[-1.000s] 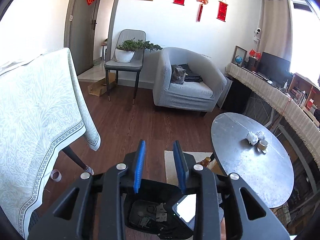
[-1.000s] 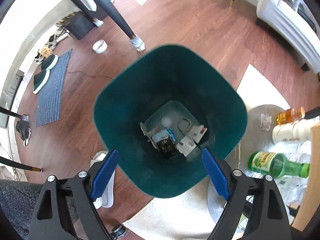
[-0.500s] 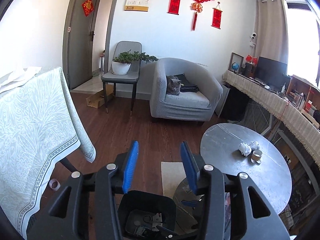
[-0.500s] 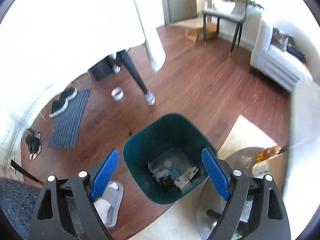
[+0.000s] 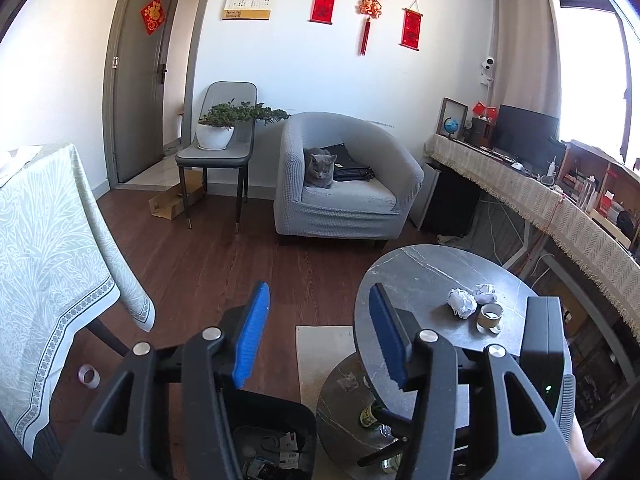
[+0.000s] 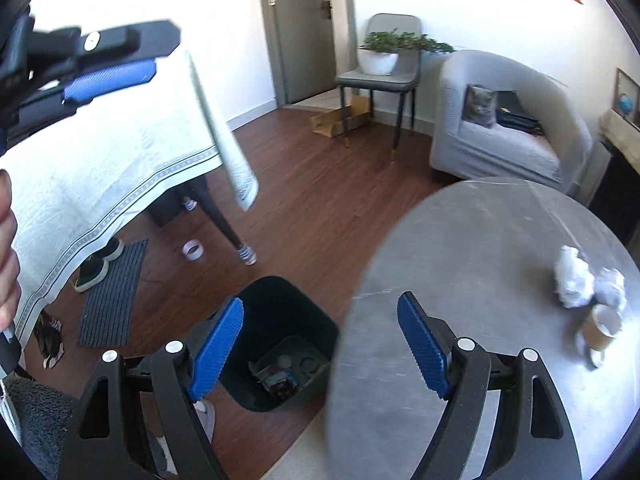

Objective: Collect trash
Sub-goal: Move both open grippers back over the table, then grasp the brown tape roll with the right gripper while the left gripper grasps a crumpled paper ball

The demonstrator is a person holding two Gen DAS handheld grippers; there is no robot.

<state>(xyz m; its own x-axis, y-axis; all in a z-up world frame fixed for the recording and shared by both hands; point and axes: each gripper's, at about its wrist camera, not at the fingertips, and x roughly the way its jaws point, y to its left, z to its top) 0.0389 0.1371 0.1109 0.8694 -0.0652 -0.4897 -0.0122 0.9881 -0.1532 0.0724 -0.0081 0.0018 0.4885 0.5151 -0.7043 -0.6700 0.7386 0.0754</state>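
Several scraps, perhaps card and wrappers, in dark bin [image 6: 280,340]

Both grippers held up with their jaws apart and nothing between them.

The left gripper [image 5: 316,332] points forward and somewhat downward; its blue pads [image 5: 251,336] stand apart with nothing between them, the jaws having just been opening. The right gripper [image 6: 320,344] tilts down more steeply, its jaws spread wide and holding nothing, having just been closing slightly. In the right wrist view the left gripper shows at the upper left, and a hand [image 6: 7,252] shows at the left edge.
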